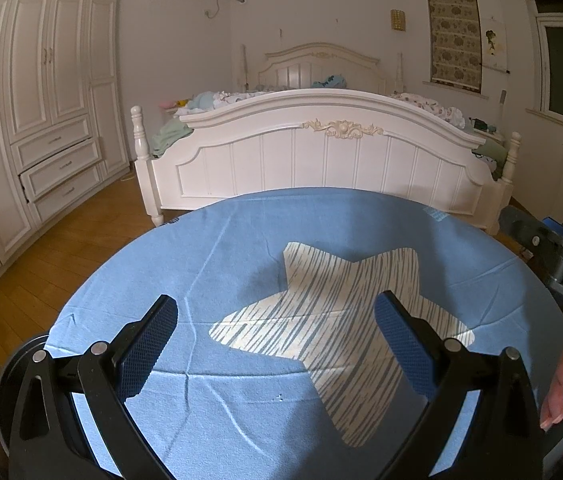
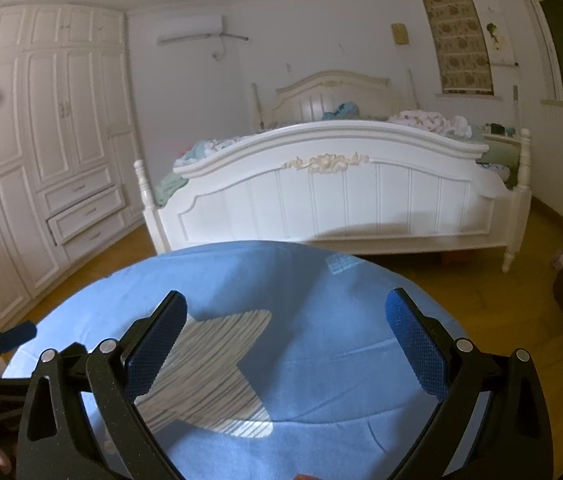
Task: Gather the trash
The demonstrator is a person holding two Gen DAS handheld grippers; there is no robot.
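I hold both tongs level over the round counter draped in a light blue cloth (image 1: 241,264), pointed toward the white wooden bed (image 1: 333,160) at twelve o'clock. The cloth bears a printed white star with grey stripes (image 1: 345,320), creased flat against the top; it is pattern, not litter.

My left tongs (image 1: 277,344) stand wide apart, blue textured pads facing each other, nothing between them and nothing touched; they hover above the star. My right tongs (image 2: 285,344) are spread just as wide and equally empty, with the star's arm passing under the pad at nine o'clock. From the left wrist view, the right tool's black body shows at three o'clock with fingertips (image 1: 561,396) wrapped on its handle, so the two tools sit side by side, likely a ready pose that lets either one reach across the cloth.

As for the trash, I see none on the cloth in either view, nor any bin or bag. That would fit a counter where no litter has been laid out, or one whose litter is gone. Clothes lie heaped on the bed, too far off to judge as rubbish.
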